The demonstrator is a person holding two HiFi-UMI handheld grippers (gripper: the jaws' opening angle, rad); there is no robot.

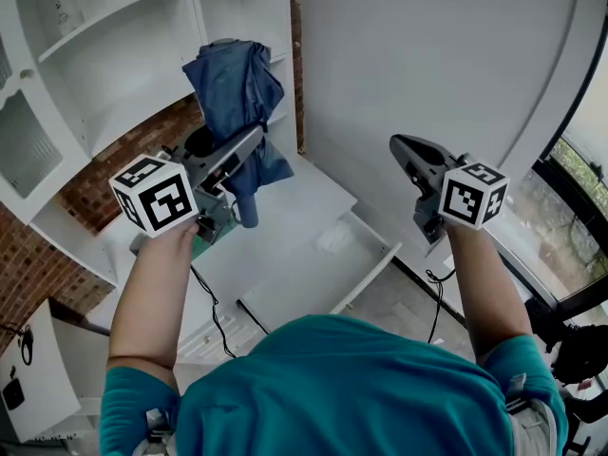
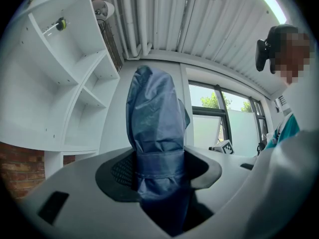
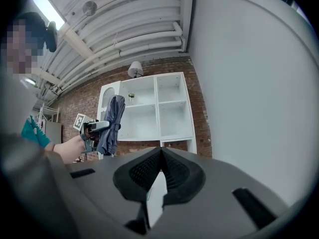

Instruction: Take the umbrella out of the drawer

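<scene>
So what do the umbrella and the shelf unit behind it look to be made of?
Umbrella: thin blue woven fabric, probably nylon or polyester, matte with a slight sheen; it creases and folds softly.
Shelf unit: likely white painted or laminated board, smooth satin finish; flat panels with small peg holes.

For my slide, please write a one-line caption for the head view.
Left gripper holds the blue umbrella up, out of the open white drawer; right gripper shut, empty.
</scene>
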